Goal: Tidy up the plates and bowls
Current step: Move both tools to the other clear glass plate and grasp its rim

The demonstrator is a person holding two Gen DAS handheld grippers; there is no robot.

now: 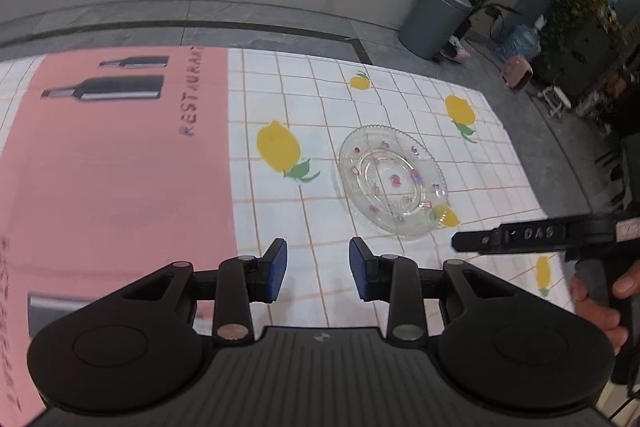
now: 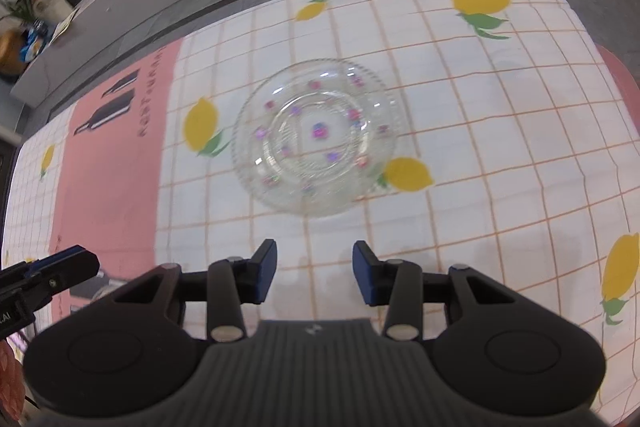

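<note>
Right gripper [image 2: 314, 275] released, empty; glass plate [image 2: 316, 137] dead ahead, frame centre. Left gripper [image 1: 318, 269] released, plate up-right; right nearer.

Lemon-print tablecloth [image 2: 500, 131], glass plate [image 2: 316, 139] on it

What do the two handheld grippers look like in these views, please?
Both are matte black. The left gripper and right gripper each have a ribbed body, two round side housings, silver pivot pins and jaws faced with blue pads. Seen from the left wrist, the right gripper carries white lettering and a dark grip held by a hand.
</note>
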